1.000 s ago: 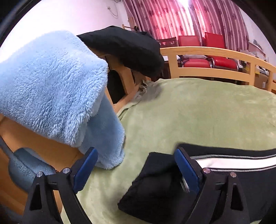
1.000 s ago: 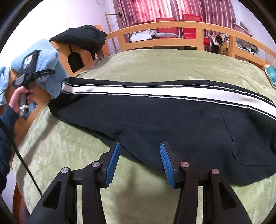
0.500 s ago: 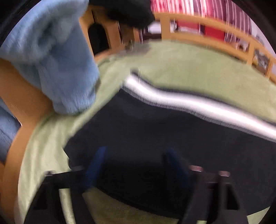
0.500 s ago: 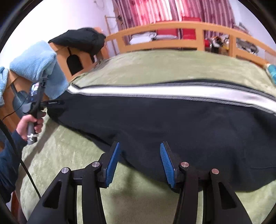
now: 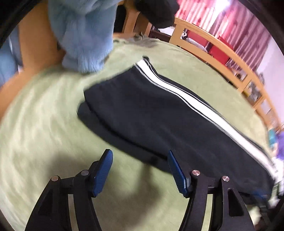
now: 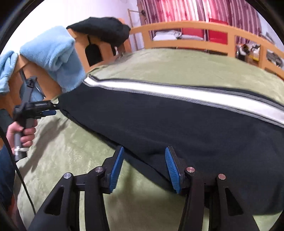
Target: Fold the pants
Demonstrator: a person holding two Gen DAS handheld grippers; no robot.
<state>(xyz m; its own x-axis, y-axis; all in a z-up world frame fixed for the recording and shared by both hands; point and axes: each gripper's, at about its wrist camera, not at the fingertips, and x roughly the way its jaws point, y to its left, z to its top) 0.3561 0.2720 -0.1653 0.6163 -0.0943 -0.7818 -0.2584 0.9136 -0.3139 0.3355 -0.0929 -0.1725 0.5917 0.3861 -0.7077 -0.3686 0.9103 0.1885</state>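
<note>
A green blanket (image 6: 159, 65) covers the bed, where the black track pants (image 6: 177, 124) lie flat, legs stacked. The left gripper (image 5: 138, 170) and right gripper (image 6: 143, 167) hover with jaws wide, empty. Pinching only the top layer could skew the fold

You look across a green blanket (image 6: 177, 65) toward a wooden bed rail (image 6: 186, 26). Beyond it hang red striped curtains (image 6: 177, 10), backlit, beside a white wall (image 6: 71, 12).

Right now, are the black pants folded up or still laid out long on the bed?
Laid out long. The pants stretch flat across the green blanket, white stripe running unbroken; only the legs lie doubled at the cuffs.
</note>
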